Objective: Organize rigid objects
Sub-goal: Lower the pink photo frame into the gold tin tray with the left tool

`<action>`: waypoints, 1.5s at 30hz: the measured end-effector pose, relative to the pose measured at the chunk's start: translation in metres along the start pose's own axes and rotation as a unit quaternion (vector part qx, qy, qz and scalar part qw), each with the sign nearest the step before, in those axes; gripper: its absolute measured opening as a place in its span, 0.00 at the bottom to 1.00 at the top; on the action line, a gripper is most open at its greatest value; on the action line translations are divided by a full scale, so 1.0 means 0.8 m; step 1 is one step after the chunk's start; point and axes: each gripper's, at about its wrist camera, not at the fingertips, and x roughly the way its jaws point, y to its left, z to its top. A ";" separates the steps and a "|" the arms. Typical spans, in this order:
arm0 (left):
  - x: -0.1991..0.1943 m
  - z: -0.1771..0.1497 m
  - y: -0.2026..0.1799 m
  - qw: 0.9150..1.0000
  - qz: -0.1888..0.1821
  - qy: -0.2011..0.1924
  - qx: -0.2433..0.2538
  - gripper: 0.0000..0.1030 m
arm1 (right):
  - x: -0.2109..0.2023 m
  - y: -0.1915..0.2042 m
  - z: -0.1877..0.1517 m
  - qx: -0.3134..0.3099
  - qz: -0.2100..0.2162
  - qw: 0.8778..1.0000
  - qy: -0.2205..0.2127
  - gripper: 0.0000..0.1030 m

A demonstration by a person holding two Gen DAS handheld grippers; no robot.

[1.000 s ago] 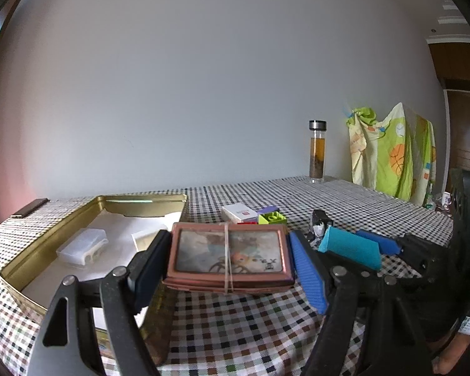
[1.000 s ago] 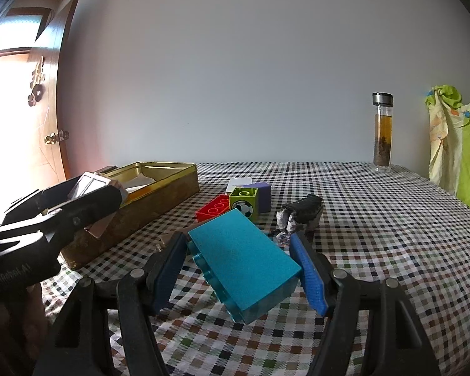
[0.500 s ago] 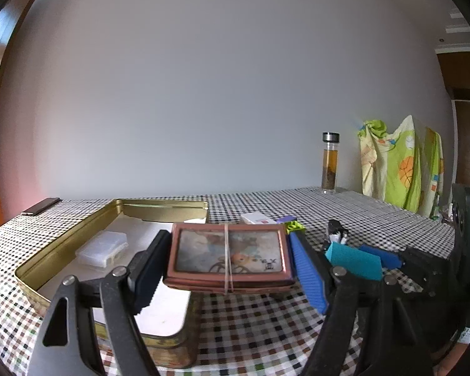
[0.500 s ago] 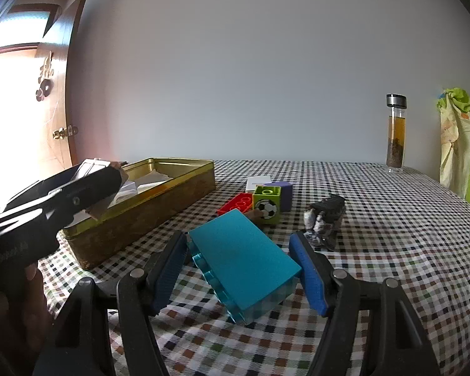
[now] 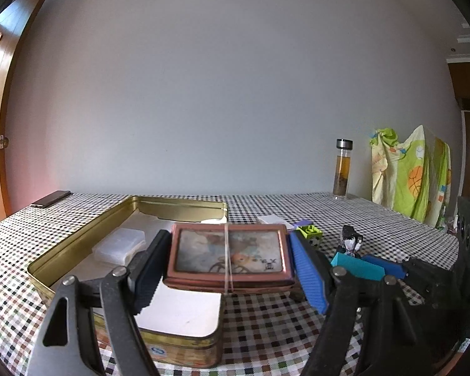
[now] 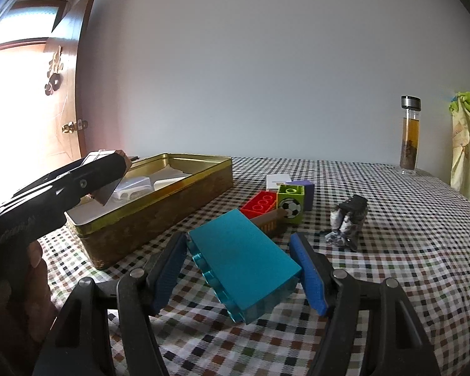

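My left gripper (image 5: 227, 269) is shut on a brown card pack (image 5: 228, 255) bound with a rubber band, held above the near right corner of the gold tin (image 5: 78, 244). From the right wrist view the left gripper (image 6: 109, 169) hovers over the tin's (image 6: 159, 210) near end. My right gripper (image 6: 242, 269) is shut on a teal building brick (image 6: 244, 260), held above the checkered cloth to the right of the tin; the brick also shows in the left wrist view (image 5: 357, 268).
The tin holds a clear plastic box (image 5: 119, 246) and white paper. On the cloth lie a red brick (image 6: 258, 205), a green football brick (image 6: 289, 202), a purple block (image 6: 307, 189), a white box (image 6: 277, 180) and a dark toy (image 6: 347, 219). A tea bottle (image 6: 409, 134) stands far right.
My left gripper has carried the card pack left, over the tin's near corner. My right gripper with the teal brick has drifted slightly left, toward the tin.
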 end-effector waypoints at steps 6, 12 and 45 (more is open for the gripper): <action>-0.002 -0.001 0.006 1.000 0.004 -0.001 -0.003 0.74 | 0.003 0.003 0.001 -0.001 0.009 1.000 0.002 0.68; -0.002 -0.001 0.014 1.000 0.011 0.000 -0.009 0.74 | 0.004 0.010 0.001 -0.008 0.019 1.000 0.003 0.68; -0.005 0.003 0.070 0.998 0.049 0.009 -0.044 0.74 | 0.009 0.047 0.015 -0.031 0.055 0.998 0.006 0.68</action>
